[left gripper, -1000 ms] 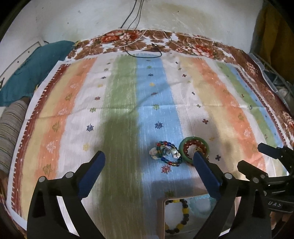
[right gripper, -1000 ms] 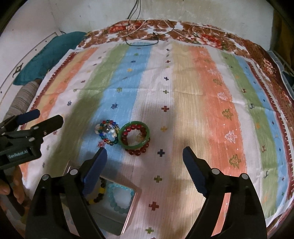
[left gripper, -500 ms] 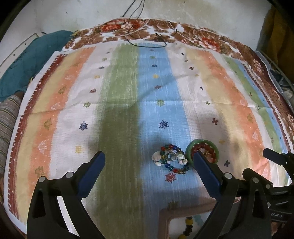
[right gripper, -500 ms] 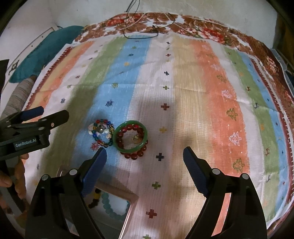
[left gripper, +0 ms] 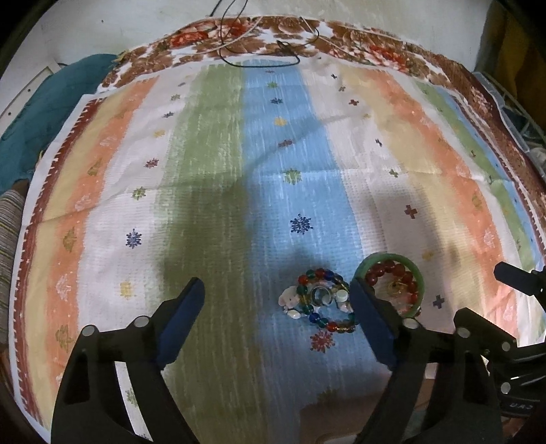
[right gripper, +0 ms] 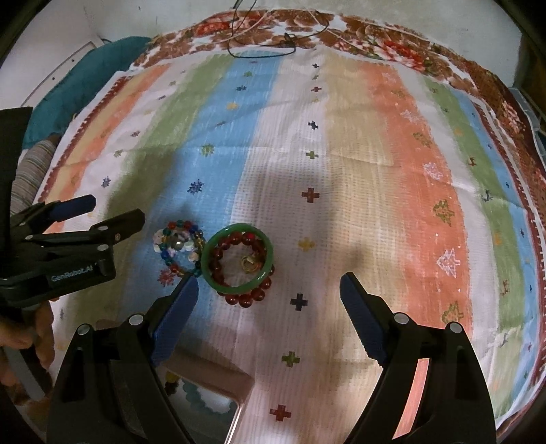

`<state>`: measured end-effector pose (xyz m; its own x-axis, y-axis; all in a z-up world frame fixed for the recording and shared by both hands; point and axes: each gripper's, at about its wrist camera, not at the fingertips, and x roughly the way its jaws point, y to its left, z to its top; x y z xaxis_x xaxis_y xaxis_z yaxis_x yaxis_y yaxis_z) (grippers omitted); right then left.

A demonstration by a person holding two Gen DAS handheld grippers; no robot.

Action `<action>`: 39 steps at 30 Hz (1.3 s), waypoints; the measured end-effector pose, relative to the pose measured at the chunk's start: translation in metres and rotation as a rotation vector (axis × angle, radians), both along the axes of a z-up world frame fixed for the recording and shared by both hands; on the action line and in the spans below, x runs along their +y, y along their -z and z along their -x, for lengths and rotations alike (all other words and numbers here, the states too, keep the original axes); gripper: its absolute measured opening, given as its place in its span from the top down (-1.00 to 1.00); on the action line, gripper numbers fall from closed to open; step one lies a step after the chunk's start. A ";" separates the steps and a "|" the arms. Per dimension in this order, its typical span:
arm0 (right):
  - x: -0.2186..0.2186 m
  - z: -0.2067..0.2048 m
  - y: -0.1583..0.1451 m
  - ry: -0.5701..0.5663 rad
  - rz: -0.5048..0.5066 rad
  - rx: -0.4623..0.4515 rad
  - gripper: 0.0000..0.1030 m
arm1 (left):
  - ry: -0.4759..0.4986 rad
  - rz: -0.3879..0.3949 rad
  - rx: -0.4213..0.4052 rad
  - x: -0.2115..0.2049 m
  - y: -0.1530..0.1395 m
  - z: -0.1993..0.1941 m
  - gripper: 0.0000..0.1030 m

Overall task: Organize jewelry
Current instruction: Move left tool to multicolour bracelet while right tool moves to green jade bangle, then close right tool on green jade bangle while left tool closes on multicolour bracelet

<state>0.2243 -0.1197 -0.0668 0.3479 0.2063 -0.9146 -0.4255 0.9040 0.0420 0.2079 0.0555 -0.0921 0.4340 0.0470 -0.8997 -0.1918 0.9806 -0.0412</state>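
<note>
The striped woven cloth looked coarse and matt, with a waffle-like weave. The smooth green bangle shone glossy, like polished stone or glass. The dark red round beads and the multicoloured glass-like beads gleamed. The black plastic gripper had matt arms and ribbed blue pads.

Home bedroom indicated: bed covered by striped embroidered cloth over floral bedsheet, teal cushion laid at edge, plastered wall seen behind.
</note>
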 end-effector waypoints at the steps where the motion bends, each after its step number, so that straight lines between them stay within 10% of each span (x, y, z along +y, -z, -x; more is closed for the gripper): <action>1: 0.001 -0.001 0.001 -0.001 0.002 0.003 -0.65 | 0.000 0.005 0.003 0.000 0.001 -0.001 -0.55; 11: 0.005 -0.015 0.015 0.012 0.002 0.041 -0.64 | 0.041 0.022 0.056 -0.002 0.020 -0.017 -0.23; 39: 0.015 -0.039 0.052 -0.005 0.036 0.125 0.33 | 0.095 0.062 0.158 -0.009 0.056 -0.037 0.48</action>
